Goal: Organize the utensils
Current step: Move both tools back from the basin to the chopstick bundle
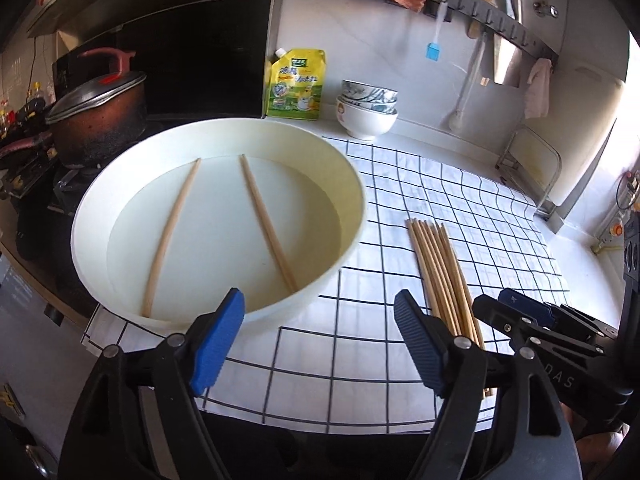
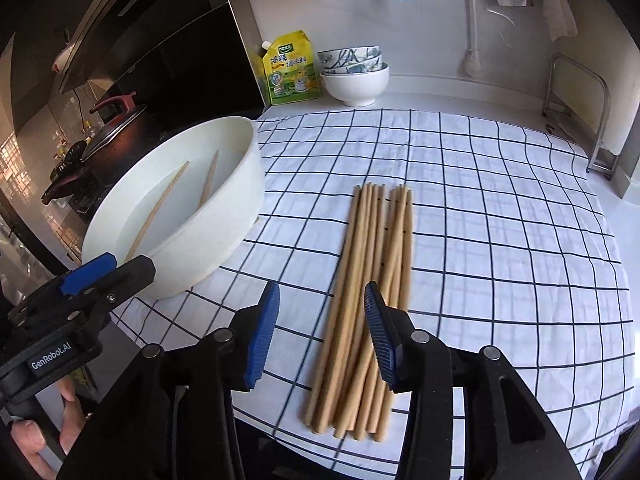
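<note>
On the checked cloth (image 2: 480,200), a bundle of chopsticks (image 2: 372,300) lies just right of the white basin (image 1: 216,216); 2 more chopsticks (image 1: 264,216) lie inside that basin. Left claw (image 1: 320,344) and right claw (image 2: 322,336) both gape, empty.

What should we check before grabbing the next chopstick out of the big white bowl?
1. Left gripper free: ok, fingers apart with nothing between them.
2. Right gripper free: ok, fingers apart above the chopstick bundle, none pinched.
3. Chopsticks left to fetch: ok, two chopsticks lie apart in the white basin.
4. Bundle tidy on the checked cloth: ok, side by side, tips pointing the same way.
5. Room beside the bundle: ok, bare cloth to its right.
6. Water in the basin: cannot tell, though the bottom looks shiny.
</note>
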